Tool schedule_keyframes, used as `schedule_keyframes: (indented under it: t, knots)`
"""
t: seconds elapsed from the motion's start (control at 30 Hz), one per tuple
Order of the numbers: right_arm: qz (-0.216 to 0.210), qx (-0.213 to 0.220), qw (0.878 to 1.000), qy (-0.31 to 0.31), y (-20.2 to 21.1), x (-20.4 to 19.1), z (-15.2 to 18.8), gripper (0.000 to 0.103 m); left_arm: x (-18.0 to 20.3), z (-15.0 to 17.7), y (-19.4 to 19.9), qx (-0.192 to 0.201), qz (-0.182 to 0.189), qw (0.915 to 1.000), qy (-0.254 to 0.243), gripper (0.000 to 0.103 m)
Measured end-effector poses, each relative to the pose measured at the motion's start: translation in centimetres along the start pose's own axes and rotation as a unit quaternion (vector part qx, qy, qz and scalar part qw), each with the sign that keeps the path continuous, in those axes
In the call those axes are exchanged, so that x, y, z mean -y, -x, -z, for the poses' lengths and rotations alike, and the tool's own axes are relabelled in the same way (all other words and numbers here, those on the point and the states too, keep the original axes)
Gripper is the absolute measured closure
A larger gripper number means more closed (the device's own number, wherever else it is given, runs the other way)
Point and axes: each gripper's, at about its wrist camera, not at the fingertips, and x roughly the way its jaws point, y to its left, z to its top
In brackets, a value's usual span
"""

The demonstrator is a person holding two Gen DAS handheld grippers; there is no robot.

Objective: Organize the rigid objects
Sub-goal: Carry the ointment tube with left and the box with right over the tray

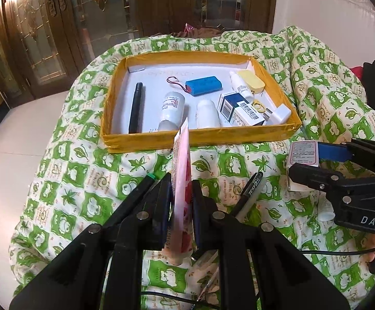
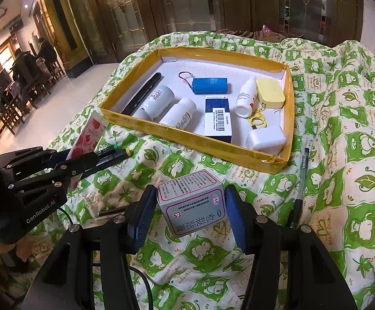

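Note:
My left gripper (image 1: pixel 181 188) is shut on a pink tube (image 1: pixel 182 178) held edge-up just in front of the yellow tray (image 1: pixel 197 135); the tube also shows in the right wrist view (image 2: pixel 88 134). My right gripper (image 2: pixel 187 206) holds a small grey-white medicine box (image 2: pixel 191 201) with Chinese print between its blue pads, above the quilt; the box also shows in the left wrist view (image 1: pixel 302 155). The tray (image 2: pixel 195 139) holds a blue battery pack (image 2: pixel 210 85), white bottles (image 2: pixel 178 113), a black marker (image 2: pixel 142 94), a blue-white carton (image 2: pixel 218 118), a yellow case (image 2: pixel 270 93) and a white adapter (image 2: pixel 266 138).
A green frog-print quilt (image 2: pixel 342 155) covers the surface. Pens lie loose on it: a black pen (image 1: pixel 249 193), a green-tipped pen (image 2: pixel 110 151) and a ballpoint (image 2: pixel 301 180) right of the tray. Tiled floor (image 1: pixel 19 129) lies to the left, wooden doors behind.

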Motion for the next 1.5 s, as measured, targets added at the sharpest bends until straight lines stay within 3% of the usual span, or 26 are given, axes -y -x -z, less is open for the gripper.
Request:
schedule_keyframes:
  t: [0.53,0.97,1.2,1.5]
  knots:
    - [-0.011,0.017,0.999,-0.028,1.2,1.7,-1.7,0.054,-1.0,-3.2,0.5,0.019,-0.015,0.9996,-0.014,0.09]
    - [-0.01,0.027,1.0,-0.006,1.4,2.4,-6.3,0.054,-2.3,-5.7,-1.3,0.013,-0.016,0.9996,-0.017,0.09]
    - [-0.029,0.023,0.999,-0.019,0.0,3.5,-9.0,0.054,-4.3,-8.9,-2.3,0.016,-0.012,0.9998,0.001,0.09]
    - [-0.071,-0.003,0.994,-0.079,-3.3,5.9,-11.1,0.054,-5.6,-11.4,-5.3,0.002,0.004,0.9997,0.023,0.09]
